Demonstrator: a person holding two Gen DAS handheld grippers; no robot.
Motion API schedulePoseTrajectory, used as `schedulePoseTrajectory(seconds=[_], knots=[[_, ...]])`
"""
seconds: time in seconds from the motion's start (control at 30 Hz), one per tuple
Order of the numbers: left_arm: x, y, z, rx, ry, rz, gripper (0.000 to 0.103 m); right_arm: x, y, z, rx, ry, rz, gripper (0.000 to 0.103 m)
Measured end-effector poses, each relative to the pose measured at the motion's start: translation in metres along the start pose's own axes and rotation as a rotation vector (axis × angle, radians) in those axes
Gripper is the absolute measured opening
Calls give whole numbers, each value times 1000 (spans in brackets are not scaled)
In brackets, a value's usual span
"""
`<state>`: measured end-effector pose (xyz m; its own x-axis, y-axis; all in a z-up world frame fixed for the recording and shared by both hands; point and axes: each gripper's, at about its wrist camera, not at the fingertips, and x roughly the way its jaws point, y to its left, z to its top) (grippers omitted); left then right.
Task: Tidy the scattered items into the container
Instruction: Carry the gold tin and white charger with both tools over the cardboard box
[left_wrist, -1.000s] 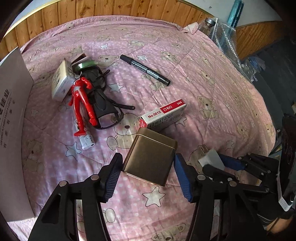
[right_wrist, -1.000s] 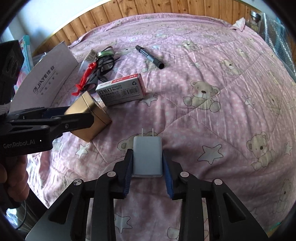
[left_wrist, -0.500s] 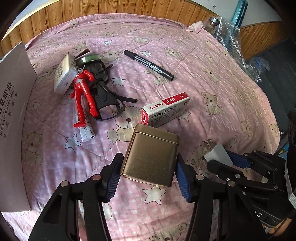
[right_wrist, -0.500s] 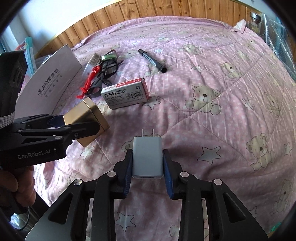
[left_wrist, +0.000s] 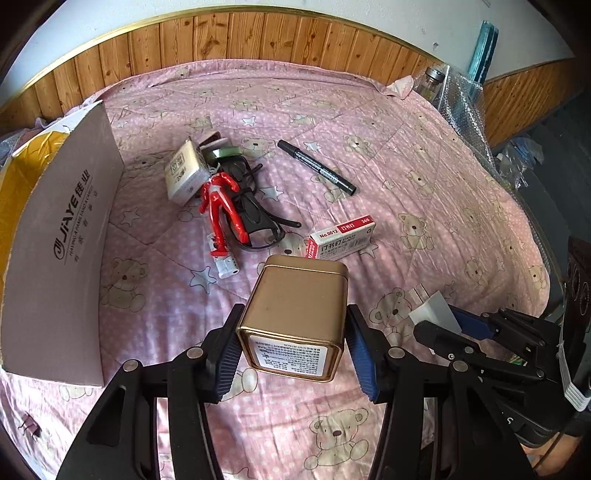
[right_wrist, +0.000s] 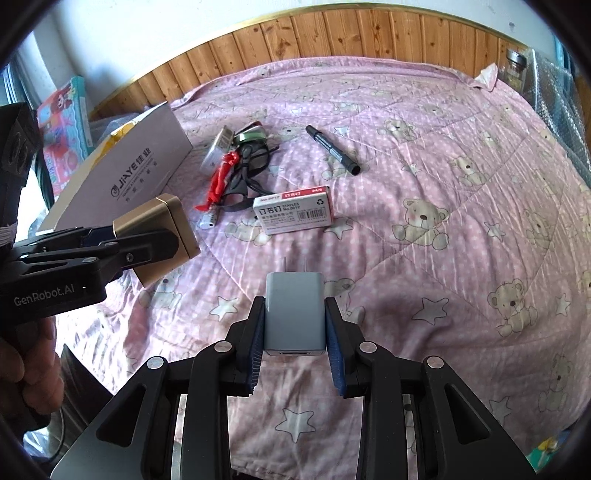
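Left tongs (left_wrist: 293, 347) clamped on load, lifted; right tongs (right_wrist: 294, 332) clamped likewise, alongside.

Gold tin (left_wrist: 297, 310): square, lidded, white printed label on the near face, held off the quilt, tilted. Grey charger plug (right_wrist: 294, 312): 2 prongs pointing away, also held up. Staple box (right_wrist: 293, 210) flat on quilt, red-and-white. Black marker (left_wrist: 316, 167) lying capped. Red figure (left_wrist: 221, 206) on black glasses (left_wrist: 258, 218), beside small white box (left_wrist: 184, 175). Cardboard container (left_wrist: 59, 236) at left, open.

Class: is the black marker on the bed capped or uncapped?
Capped: the black marker shows a black cap on one end, no exposed tip.
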<state>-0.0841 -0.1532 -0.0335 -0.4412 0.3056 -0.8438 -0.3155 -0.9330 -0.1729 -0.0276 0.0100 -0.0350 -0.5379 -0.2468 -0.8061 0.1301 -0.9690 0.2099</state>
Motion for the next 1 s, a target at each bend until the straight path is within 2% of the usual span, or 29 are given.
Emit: schedulePoseTrajectory(seconds=[0.47, 1.0], knots=[[-50, 23, 0, -48, -96, 72, 54, -13, 35, 7, -60, -21, 8, 32], [-108, 82, 6, -156, -223, 166, 54, -22, 85, 35, -147, -58, 39, 32]])
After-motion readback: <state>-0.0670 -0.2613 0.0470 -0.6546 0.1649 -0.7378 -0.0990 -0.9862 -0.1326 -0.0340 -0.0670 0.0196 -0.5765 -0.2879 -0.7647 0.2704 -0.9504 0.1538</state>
